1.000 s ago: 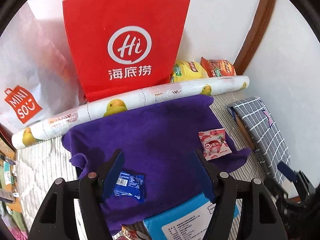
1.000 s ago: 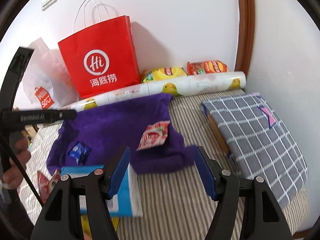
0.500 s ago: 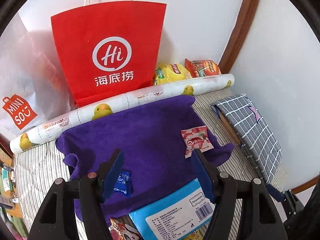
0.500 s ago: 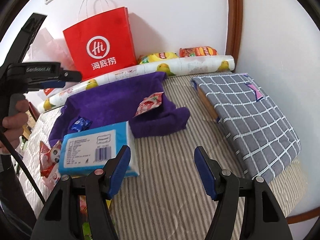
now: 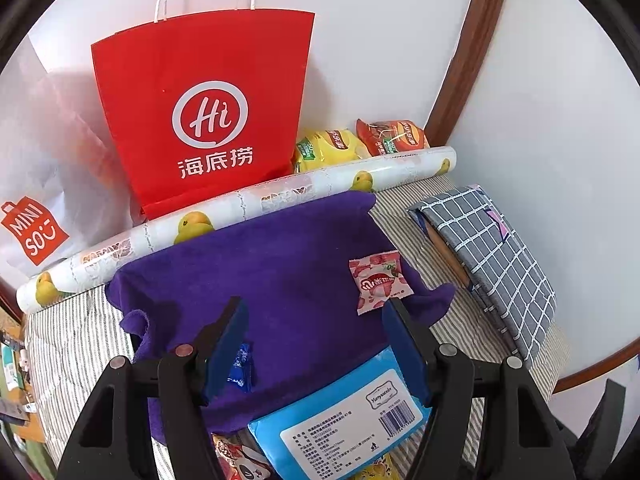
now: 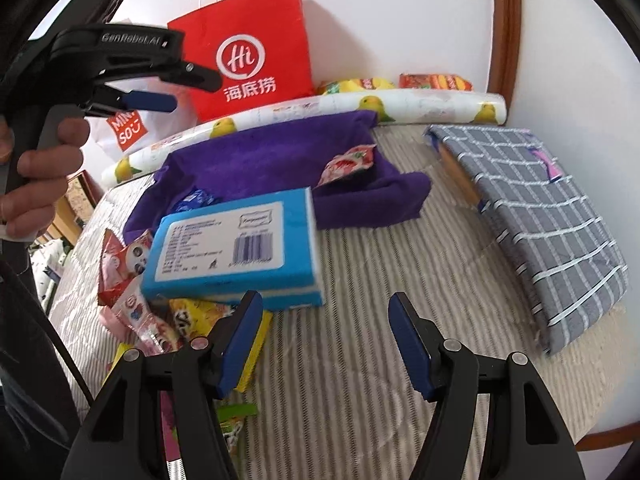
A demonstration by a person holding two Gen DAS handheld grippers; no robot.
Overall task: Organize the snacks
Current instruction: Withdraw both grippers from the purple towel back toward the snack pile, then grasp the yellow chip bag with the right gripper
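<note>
Striped bedding (image 6: 352, 320) carries a purple towel (image 5: 260, 280). Pink snack packet (image 5: 378, 280) lies at the towel's right edge, small blue one (image 5: 240, 364) near its front-left. Left gripper (image 5: 316, 344) hangs over the towel, jaws apart, empty. Right gripper (image 6: 324, 340), likewise gaping, sits nearer the snack heap (image 6: 136, 304) in front of the towel, probably its target.

Two handheld black grippers with blue pads

Each gripper, left (image 5: 314, 322) and right (image 6: 324, 320), has angular black plastic arms, round silver pivot screws and flat blue finger pads (image 6: 408, 344). The left one's body reads "GenRobot.AI" in grey; a thin black cable hangs below the hand (image 6: 38, 168) at its grey handle.
</note>
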